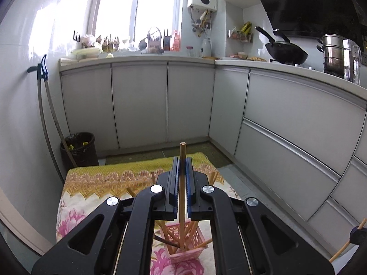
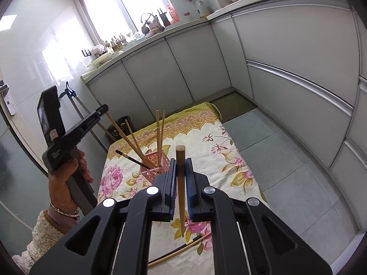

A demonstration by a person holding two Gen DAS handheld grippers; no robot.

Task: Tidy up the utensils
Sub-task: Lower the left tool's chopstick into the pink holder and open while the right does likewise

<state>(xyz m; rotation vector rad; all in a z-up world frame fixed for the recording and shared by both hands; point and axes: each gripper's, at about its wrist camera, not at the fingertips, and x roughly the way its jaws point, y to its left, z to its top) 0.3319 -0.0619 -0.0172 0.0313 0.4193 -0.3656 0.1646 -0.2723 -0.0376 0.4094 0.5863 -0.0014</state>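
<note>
the job looked well under way but not finished. the pink lattice holder [image 2: 154, 163] stood on the floral cloth [image 2: 229, 142] covering the surface, and it already held several wooden chopsticks [image 2: 158, 130] fanned out at angles, plus one dark chopstick [image 2: 130, 159] leaning low over its rim. the left gripper [image 1: 182, 184] had its fingers closed narrowly on a pale wooden chopstick [image 1: 182, 197], held upright with its lower tip down inside the holder [image 1: 183, 245], so that piece seemed at the point of being dropped in. the right gripper [image 2: 180, 181] had its fingers closed on a darker wooden chopstick [image 2: 180, 183], upright above the cloth, just beside the holder and not yet over it. at least two loose sticks [image 2: 181, 249] lay on the cloth near the camera's lower edge, one dark and one pale. what remained, by my reading: releasing the left piece, seating the right one, and collecting those loose sticks.
</note>
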